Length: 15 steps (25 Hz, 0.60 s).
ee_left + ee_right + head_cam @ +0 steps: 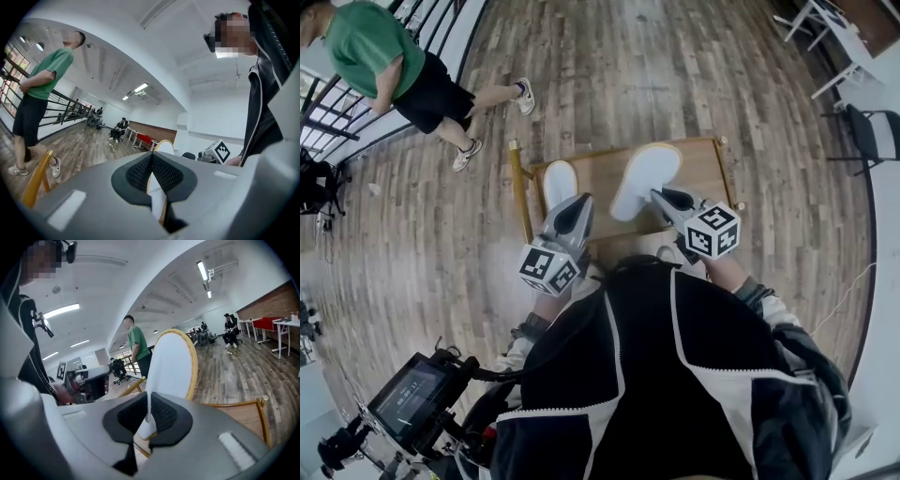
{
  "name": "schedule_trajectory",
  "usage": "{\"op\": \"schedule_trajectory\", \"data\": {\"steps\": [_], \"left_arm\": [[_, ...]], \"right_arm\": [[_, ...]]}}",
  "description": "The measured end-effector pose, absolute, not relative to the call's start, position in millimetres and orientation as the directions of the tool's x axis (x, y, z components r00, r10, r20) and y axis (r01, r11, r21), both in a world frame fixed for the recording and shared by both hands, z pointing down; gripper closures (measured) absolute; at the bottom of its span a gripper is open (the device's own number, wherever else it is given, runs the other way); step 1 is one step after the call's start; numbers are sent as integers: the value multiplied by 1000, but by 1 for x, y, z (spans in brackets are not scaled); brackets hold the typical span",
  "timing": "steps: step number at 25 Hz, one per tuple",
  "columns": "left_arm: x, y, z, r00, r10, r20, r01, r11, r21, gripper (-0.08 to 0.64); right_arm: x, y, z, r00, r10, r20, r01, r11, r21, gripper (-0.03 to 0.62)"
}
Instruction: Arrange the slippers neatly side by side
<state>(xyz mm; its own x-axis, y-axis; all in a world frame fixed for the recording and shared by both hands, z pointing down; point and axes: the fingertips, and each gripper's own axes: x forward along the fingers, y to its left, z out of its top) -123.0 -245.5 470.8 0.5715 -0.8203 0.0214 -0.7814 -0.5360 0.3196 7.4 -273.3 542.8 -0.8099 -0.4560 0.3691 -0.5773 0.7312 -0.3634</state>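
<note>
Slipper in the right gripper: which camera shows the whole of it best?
The head view: nearly the whole slipper shows from above, over the wooden table. The right gripper view shows it close, its lower end clamped between the jaws. The left gripper view does not show it.

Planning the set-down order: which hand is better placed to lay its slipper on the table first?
Probably left: the left gripper holds the left slipper lower over the table; the right slipper, in the right gripper, looks higher.

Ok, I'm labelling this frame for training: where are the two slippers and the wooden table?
left slipper (559,182), head view, middle of its white face
right slipper (645,176), head view, middle of its white face
wooden table (703,171), head view, bare top near right edge
</note>
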Motion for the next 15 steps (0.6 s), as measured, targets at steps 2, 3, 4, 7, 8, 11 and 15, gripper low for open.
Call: {"op": "schedule_trajectory", "data": {"steps": [2,3,4,7,8,11,15], "left_arm": [[-123,-245,472,566,-824,21,-783,-530,326,541],[-123,-244,473,564,-826,22,-784,-526,330,541],[-123,-244,474,562,-827,23,-784,-523,333,541],[-122,-242,476,562,-827,30,-784,-520,338,541],[-121,-241,477,562,-827,32,-784,-520,339,541],[-124,-239,479,556,-831,36,-787,-512,343,541],[-127,-240,480,543,-839,37,-794,-499,347,541]], "right_arm": [[7,-269,533,-825,-451,340,-556,754,-350,569],[6,-267,527,-837,-446,316,-541,762,-356,569],[6,-265,521,-849,-442,291,-525,768,-367,569],[8,-263,507,-862,-436,257,-505,784,-362,569],[8,-262,505,-865,-433,256,-500,791,-352,569],[4,-260,504,-876,-415,245,-479,807,-345,569],[-1,-264,510,-881,-395,260,-467,812,-349,568]]}}
